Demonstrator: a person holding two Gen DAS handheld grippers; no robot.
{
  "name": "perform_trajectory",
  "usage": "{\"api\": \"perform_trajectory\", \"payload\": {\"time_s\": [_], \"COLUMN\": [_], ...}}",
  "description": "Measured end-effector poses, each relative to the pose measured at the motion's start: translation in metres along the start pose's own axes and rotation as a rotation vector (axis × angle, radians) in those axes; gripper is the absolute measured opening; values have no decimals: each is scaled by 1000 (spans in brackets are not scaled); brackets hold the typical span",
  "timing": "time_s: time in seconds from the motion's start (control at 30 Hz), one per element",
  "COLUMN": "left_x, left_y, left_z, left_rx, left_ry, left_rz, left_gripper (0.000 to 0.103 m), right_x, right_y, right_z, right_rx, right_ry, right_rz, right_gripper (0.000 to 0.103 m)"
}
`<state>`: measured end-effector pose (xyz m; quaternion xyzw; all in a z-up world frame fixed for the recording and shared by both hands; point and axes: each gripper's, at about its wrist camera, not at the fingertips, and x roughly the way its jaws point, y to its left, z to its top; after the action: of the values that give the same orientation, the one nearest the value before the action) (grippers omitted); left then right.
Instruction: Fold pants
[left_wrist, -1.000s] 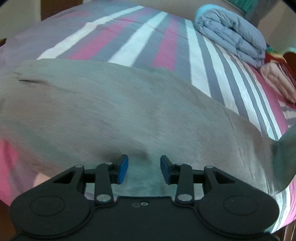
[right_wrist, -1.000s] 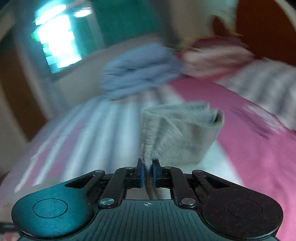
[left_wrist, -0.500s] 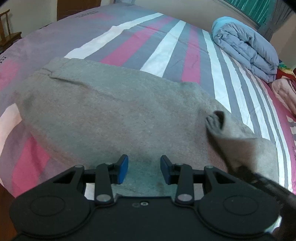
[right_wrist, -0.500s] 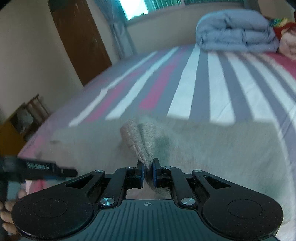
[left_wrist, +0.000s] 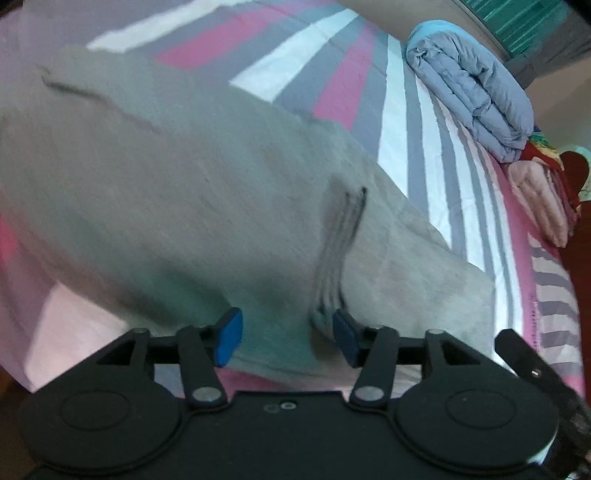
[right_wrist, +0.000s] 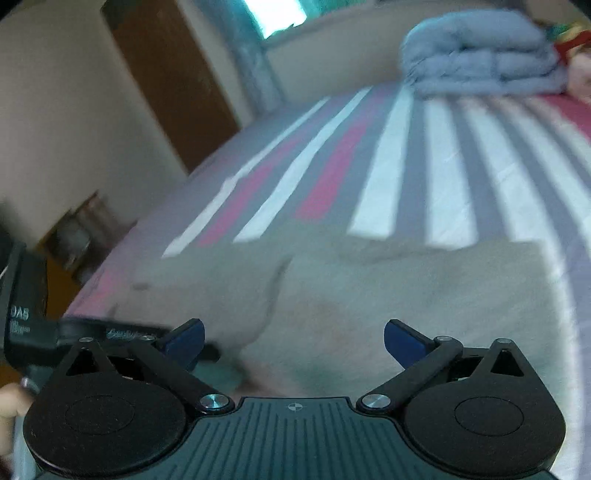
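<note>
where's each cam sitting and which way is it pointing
Left wrist: on the left gripper, jaws opening, angled down at the grey pants; the other gripper's black edge shows at lower right.
Right wrist: on the right gripper, jaws opening with nothing between them, looking across the pants toward a brown door; the left gripper and fingertips at left.
Shared: pants, striped bedspread, folded blue quilt.

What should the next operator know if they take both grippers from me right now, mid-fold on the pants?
Left gripper: jaws opening, over the near edge of the grey pants, pads not pressing on the cloth.
Right gripper: jaws opening wide, nothing held, above the pants.
Pants: flat on the striped bed, leg end folded over; the hem lies across the middle.
Done: first fold laid and released.
Left: likely a second fold, then smoothing.
</note>
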<state>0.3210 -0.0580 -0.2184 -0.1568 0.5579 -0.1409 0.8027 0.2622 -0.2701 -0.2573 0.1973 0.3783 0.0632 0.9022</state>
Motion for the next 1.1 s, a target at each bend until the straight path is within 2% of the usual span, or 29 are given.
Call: {"api": "perform_trajectory", "payload": {"time_s": [0.13,0.2,0.3,0.4,0.43,0.47,0.53,0.6,0.73,0.83,0.9,0.93,1.0,1.07,1.1], "left_x": [10,14,19,28,31,34,35,27,-8,-25,-15,-3,28,27,22], "left_y": [-9,-13,-16,-24,-25,-24,-25,-25,-50,-53,-38,-31,-21,-21,-22], "left_z": [-3,-4,-5,-6,-7,-8,-7,-13,-24,-31,-32,-32,-31,-30,-27], "left_rx": [-11,-22,-87,-86,-89,-100,-103,-96,46,84,59,50,75,79,67], "left_ry": [17,18,42,46,41,33,4,-34,-203,-273,-255,-222,-101,-100,-101], "left_rz": [-1,-8,-114,-118,-110,-106,-102,-106,-121,-119,-77,-42,7,7,5], "left_gripper": [56,56,52,43,36,22,14,12,9,9,9,9,12,20,22], "right_x": [-15,-20,-33,-33,-34,-35,-35,-36,-30,-25,-19,-18,-9,1,0], "right_y": [-40,-56,-68,-78,-82,-82,-79,-72,-67,-61,-61,-60,-61,-59,-58], "right_z": [-10,-13,-21,-28,-30,-33,-33,-34,-30,-32,-36,-38,-43,-47,-47], "right_rx": [48,65,69,76,83,81,52,32,13,3,6,9,8,-12,-19], "right_ry": [-21,-29,-30,-15,-13,-14,-21,-31,-44,-25,-1,7,43,89,86], "right_rz": [-116,-160,-236,-289,-290,-299,-302,-295,-265,-218,-192,-188,-184,-202,-200], "right_gripper": [102,102,102,102,102,102,102,102,102,102,102,102,102,102,102]}}
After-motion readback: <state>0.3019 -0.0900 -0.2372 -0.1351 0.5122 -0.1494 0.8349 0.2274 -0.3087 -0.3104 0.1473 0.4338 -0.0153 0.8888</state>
